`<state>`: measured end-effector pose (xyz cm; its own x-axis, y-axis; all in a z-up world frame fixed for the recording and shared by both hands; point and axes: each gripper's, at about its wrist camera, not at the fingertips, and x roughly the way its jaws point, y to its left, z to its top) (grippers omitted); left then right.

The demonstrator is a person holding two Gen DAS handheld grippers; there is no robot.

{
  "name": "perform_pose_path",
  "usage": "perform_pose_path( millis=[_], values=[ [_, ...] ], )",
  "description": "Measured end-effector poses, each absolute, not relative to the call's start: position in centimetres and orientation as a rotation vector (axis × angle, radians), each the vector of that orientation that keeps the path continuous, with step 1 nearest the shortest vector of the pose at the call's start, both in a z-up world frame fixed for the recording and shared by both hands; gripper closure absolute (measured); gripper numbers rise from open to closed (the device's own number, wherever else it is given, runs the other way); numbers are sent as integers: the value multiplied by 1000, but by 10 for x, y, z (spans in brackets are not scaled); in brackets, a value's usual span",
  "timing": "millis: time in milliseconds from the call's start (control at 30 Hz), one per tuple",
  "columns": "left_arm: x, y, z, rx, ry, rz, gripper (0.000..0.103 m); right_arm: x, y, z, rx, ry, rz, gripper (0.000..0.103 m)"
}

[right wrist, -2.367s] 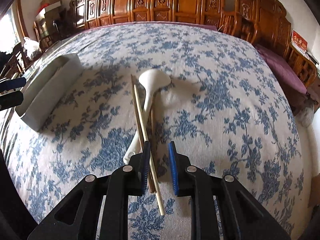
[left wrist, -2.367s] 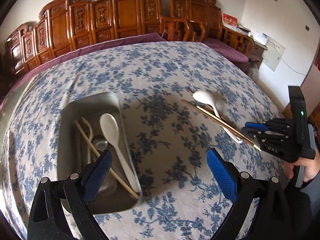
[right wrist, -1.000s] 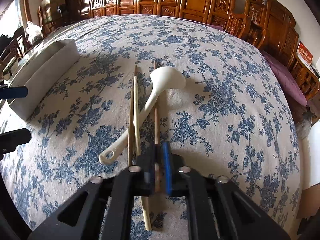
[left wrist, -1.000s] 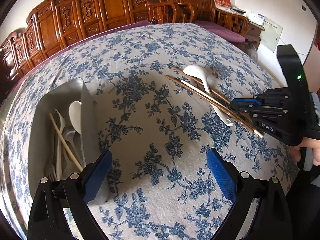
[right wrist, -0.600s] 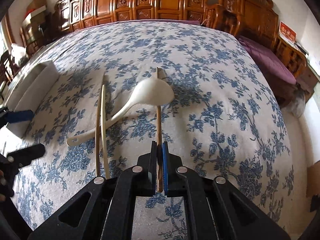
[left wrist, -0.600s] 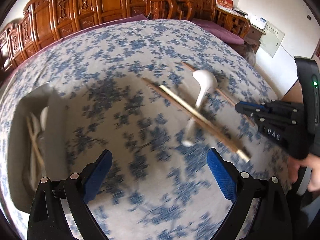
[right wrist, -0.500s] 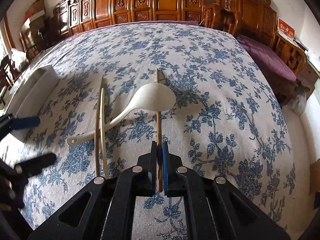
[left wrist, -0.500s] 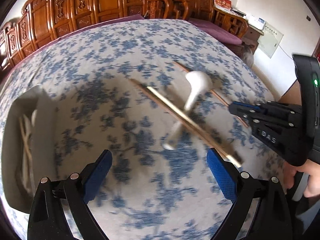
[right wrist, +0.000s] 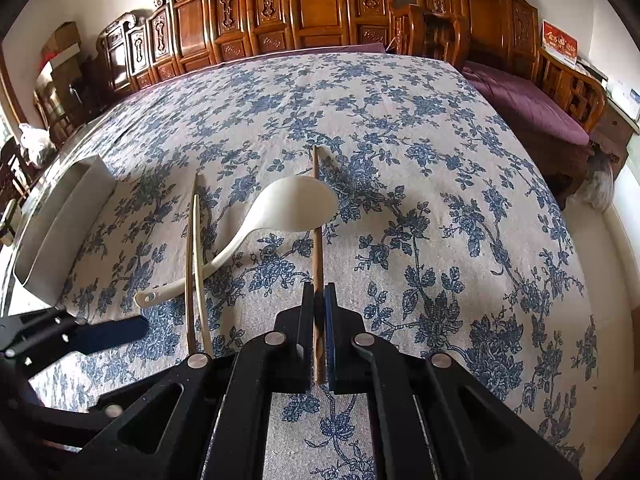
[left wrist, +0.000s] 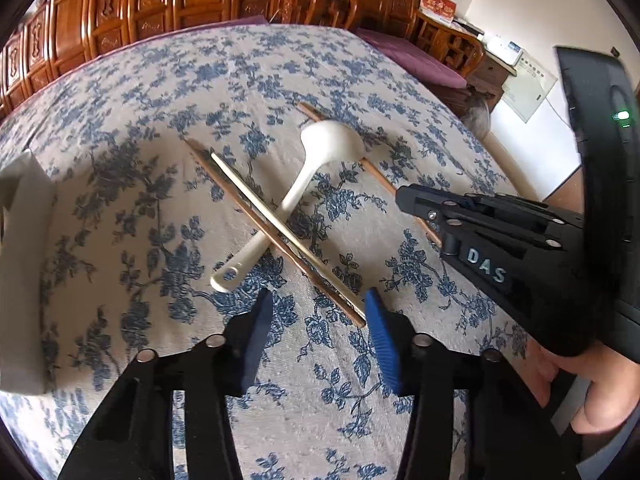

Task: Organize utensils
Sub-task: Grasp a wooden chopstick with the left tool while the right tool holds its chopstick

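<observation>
Inventory, as I read it from both wrist views.

1. Counter (right wrist: 460, 160): covered with a blue-flowered cloth; carved wooden chairs (right wrist: 312, 8) stand behind it.

2. Tray (right wrist: 60, 224): pale, deep-walled, at the far left edge of the counter, well apart from the loose pieces. Its inside is hidden from both views, so I cannot tell what it holds.

3. White spoon (left wrist: 296, 196): lying on the cloth, bowl toward the far side, handle toward me. Not yet collected.

4. Pair of chopsticks (left wrist: 276, 232): one dark, one pale, side by side, lying across the spoon's handle. Not yet collected.

5. Single brown chopstick (right wrist: 317, 256): it runs under the spoon's bowl, and its near end is between my right fingers.

6. Right gripper (right wrist: 319, 300): fingers narrow, clamped on the single brown chopstick. Whether the far end has left the cloth I cannot tell.

7. Left gripper (left wrist: 316, 304): fingers half apart and closing, low over the cloth. The near ends of the chopstick pair sit just inside the right-hand blue pad; the pads do not press on them yet.

Progress, my judgement: middle of the job. Four loose pieces remain outside the tray; one is gripped, two are about to be, and the spoon waits. Carrying all of them across to the tray is left.
</observation>
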<state>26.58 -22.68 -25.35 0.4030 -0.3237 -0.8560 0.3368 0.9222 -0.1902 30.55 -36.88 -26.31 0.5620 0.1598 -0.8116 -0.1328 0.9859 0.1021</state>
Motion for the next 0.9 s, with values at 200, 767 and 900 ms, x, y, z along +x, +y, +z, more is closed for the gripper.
perform_pose_path(
  millis=[200, 767, 900],
  values=[
    [271, -232, -262, 8, 1105, -386, 72, 305, -370, -263, 40, 958, 164, 97],
    [274, -217, -260, 14, 1096, -349, 99, 308, -386, -257, 36, 913, 37, 97],
    [272, -211, -249, 23, 1064, -353, 99, 307, -388, -251, 45, 887, 27, 97]
  ],
)
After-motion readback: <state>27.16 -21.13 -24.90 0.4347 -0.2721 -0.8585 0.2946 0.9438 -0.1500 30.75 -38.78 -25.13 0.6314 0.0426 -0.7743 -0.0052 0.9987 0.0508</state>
